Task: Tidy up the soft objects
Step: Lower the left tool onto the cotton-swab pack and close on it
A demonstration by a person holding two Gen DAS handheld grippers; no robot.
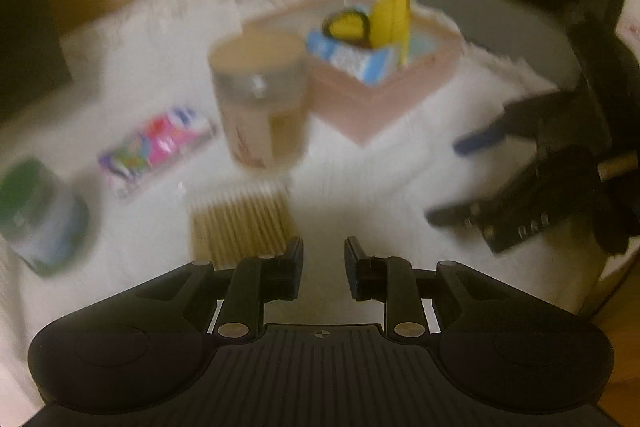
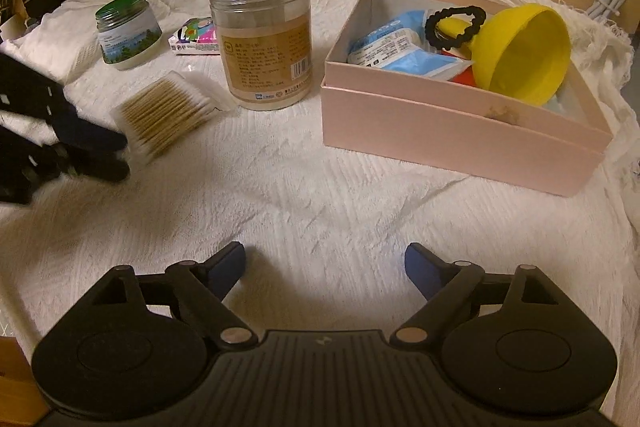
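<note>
Both grippers are empty: the left gripper (image 1: pixel 324 267), jaws narrowly parted, sits just short of the cotton swab pack (image 2: pixel 168 115), seemingly lined up to pinch it. The right gripper (image 2: pixel 324 267) hangs wide open over bare white cloth (image 2: pixel 320 187), near the pink box (image 2: pixel 460 131) at the right where soft packets already lie, so the pack likely belongs there.

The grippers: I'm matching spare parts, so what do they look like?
Both match. The right gripper has a black ribbed body, two round black side housings, black linkage arms with silver pivot pins, and blue pads on its fingers. The left gripper looks the same.
</note>
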